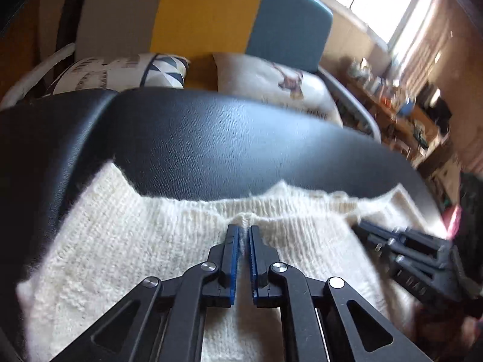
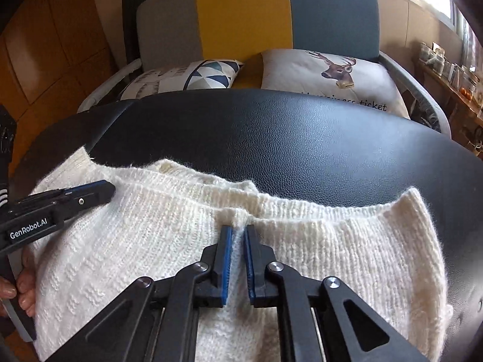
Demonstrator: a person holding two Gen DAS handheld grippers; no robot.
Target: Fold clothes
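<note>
A cream knitted sweater lies on a black leather surface; it also shows in the right wrist view. My left gripper is shut on a pinched fold of the sweater near its far edge. My right gripper is likewise shut on a bunched fold of the knit. Each gripper shows in the other's view: the right gripper lies low over the sweater's right side, the left gripper over its left side.
Behind the black surface stands a grey, yellow and blue chair with a deer-print cushion and a triangle-print cushion. A cluttered wooden shelf runs along the right under a bright window.
</note>
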